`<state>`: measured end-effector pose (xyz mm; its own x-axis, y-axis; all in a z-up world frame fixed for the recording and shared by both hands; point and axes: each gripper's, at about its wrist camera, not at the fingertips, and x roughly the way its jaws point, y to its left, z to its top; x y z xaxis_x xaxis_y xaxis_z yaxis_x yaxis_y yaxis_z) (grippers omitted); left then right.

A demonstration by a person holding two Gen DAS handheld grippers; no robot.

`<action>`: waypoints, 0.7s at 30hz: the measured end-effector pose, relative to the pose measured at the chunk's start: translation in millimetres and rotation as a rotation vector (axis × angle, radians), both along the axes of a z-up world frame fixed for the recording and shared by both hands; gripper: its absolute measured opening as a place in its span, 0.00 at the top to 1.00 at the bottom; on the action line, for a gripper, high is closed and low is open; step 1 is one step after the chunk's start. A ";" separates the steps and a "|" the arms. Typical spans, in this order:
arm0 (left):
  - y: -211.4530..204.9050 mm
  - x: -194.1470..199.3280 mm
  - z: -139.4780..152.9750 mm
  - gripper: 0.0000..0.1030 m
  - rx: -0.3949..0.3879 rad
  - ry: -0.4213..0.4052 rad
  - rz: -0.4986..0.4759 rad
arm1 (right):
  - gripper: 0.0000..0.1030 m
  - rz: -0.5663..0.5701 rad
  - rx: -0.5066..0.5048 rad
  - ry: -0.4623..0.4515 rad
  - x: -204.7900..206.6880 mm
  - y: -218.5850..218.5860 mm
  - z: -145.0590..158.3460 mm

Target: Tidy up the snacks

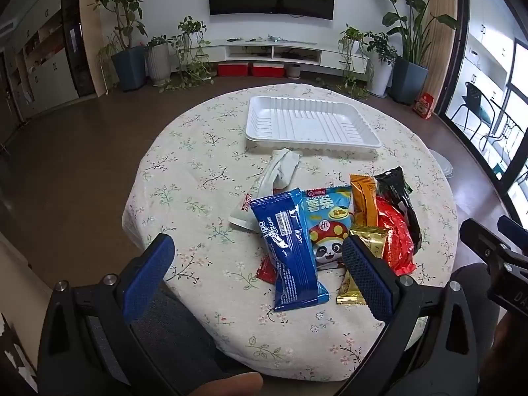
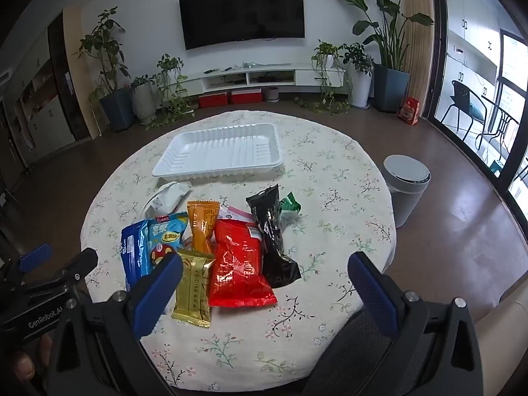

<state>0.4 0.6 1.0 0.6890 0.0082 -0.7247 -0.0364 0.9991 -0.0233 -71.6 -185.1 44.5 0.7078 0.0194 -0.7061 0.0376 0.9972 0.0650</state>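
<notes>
Empty white ribbed tray (image 2: pixel 217 151) at table's far side; mixed snack packets (image 2: pixel 211 250) heaped, overlapping, just before it

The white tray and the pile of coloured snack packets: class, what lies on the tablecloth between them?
A crumpled white packet lies between the white tray and the pile; otherwise bare tablecloth. The right wrist view shows this best.

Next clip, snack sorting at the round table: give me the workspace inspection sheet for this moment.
Surface: round table under a floral cloth.
Job's things: white tray empty at the far side; snack packets heaped nearer, among them blue cake packet, red bag, gold packet, black packet.
Clutter: nothing seen.
Grippers: left gripper and right gripper open, holding nothing, above the near edge.
Cables: nothing seen.
Surroundings: wall television, potted plants, bin beside the table.
</notes>
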 end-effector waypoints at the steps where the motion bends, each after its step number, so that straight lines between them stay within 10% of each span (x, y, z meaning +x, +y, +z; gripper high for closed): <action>1: 0.3 0.4 0.4 0.00 0.001 -0.003 -0.001 | 0.01 -0.001 0.005 0.002 0.2 0.2 -0.3; 21: -4.0 0.7 -5.5 0.00 0.023 -0.017 -0.009 | 0.01 0.001 -0.015 0.012 1.9 4.3 -3.0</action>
